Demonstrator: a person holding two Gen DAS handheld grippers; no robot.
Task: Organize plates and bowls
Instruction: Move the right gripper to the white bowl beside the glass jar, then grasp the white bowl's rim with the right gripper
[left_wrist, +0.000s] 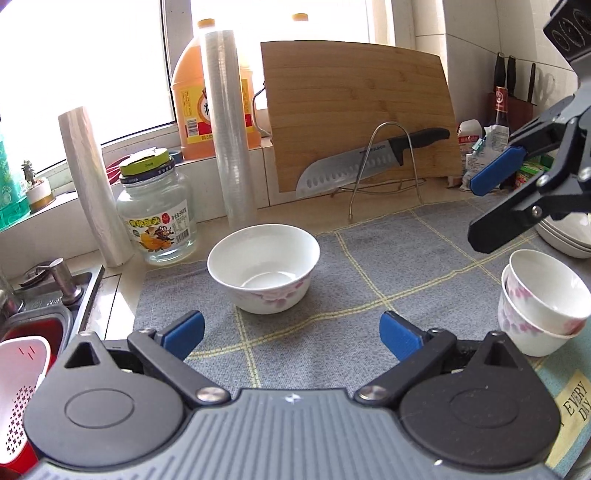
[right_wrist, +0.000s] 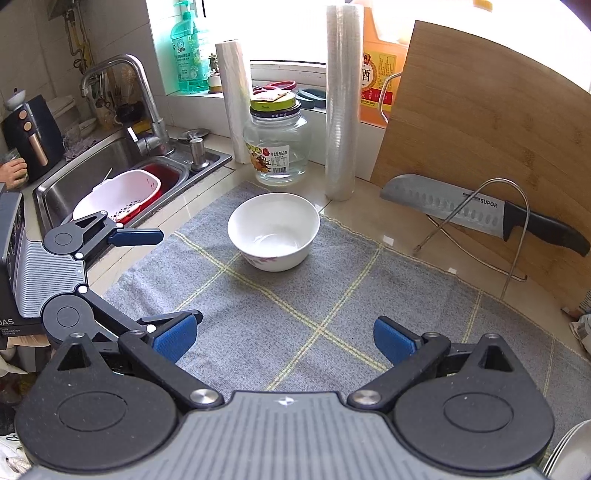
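A white bowl (left_wrist: 264, 267) (right_wrist: 273, 230) with pink flowers stands upright and empty on the grey checked mat (left_wrist: 388, 266) (right_wrist: 314, 295). My left gripper (left_wrist: 291, 334) (right_wrist: 162, 277) is open just short of the bowl, nothing between its blue pads. My right gripper (right_wrist: 284, 338) (left_wrist: 484, 206) is open too and empty, hovering over the mat further from the bowl. Two similar bowls, nested (left_wrist: 543, 302), stand at the mat's right side. A stack of white plates (left_wrist: 569, 236) (right_wrist: 569, 450) lies at the right edge, partly hidden.
Behind the bowl stand a glass jar (right_wrist: 275, 147), two rolls of wrap (right_wrist: 340, 110), an oil bottle (left_wrist: 192, 99) and a cutting board (left_wrist: 358, 110) with a knife (left_wrist: 369, 162) on a wire rack. A sink (right_wrist: 96, 177) with a colander lies left. A person's hand (right_wrist: 13, 173) shows far left.
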